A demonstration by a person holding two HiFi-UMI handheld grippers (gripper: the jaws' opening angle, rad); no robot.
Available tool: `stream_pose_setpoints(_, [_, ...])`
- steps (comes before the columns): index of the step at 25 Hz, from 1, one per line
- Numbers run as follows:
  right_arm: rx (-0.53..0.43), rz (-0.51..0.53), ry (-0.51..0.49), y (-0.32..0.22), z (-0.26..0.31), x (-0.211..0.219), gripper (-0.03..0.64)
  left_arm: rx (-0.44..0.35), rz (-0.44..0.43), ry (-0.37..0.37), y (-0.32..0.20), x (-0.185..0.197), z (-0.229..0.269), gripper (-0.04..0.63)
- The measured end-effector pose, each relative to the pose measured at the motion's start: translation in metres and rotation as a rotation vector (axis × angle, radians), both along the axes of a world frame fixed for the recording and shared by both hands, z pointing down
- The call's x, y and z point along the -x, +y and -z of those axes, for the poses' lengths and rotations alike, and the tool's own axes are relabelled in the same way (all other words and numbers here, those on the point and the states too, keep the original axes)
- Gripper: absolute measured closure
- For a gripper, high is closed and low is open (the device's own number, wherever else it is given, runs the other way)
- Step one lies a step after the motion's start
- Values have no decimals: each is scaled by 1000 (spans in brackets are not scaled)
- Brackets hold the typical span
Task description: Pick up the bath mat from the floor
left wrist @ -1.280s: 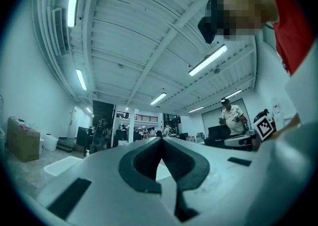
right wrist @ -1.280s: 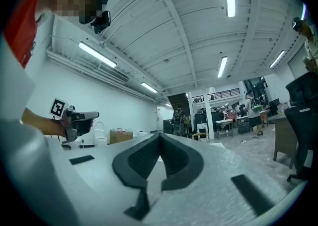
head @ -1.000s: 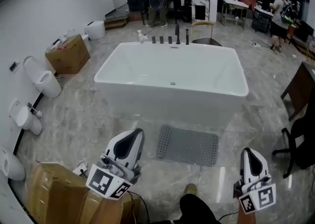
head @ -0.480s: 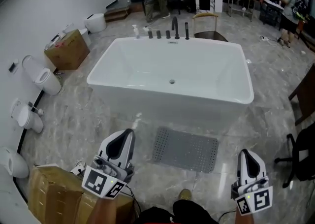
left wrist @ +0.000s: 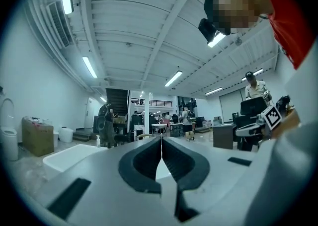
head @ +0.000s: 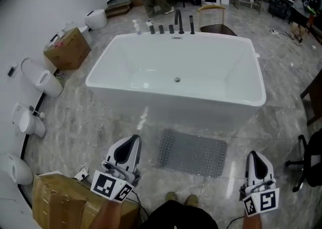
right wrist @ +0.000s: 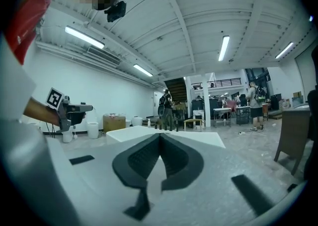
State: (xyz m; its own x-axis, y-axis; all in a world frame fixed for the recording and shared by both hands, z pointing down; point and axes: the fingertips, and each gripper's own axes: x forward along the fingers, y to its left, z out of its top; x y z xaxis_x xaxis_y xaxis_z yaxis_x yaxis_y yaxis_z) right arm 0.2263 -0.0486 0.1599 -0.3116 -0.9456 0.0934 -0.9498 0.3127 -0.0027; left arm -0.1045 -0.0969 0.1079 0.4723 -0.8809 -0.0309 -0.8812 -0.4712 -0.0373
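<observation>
mat [head: 191,146], lower centre, being judged limp, clingy | near edge being advised | left gripper [head: 135,137], right gripper [head: 253,154] being held clenched, empty

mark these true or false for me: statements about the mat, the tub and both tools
1. The grey bath mat lies flat on the floor in front of the bathtub. True.
2. The left tool grips the mat. False: it is shut on nothing, off to the mat's left.
3. The right tool has its jaws wide apart. False: they are shut and empty.
4. Taps stand at the tub's far rim. True.
</observation>
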Motion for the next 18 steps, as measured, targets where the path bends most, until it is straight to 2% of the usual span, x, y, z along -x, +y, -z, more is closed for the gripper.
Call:
stream_pose_setpoints(9, [88, -87, 6, -35, -75, -3, 614, 131, -29, -11, -50, 9, -99, 583])
stream_pose_setpoints(18, [166, -101, -2, -59, -179, 7, 614, 225, 12, 1, -81, 35, -223, 583])
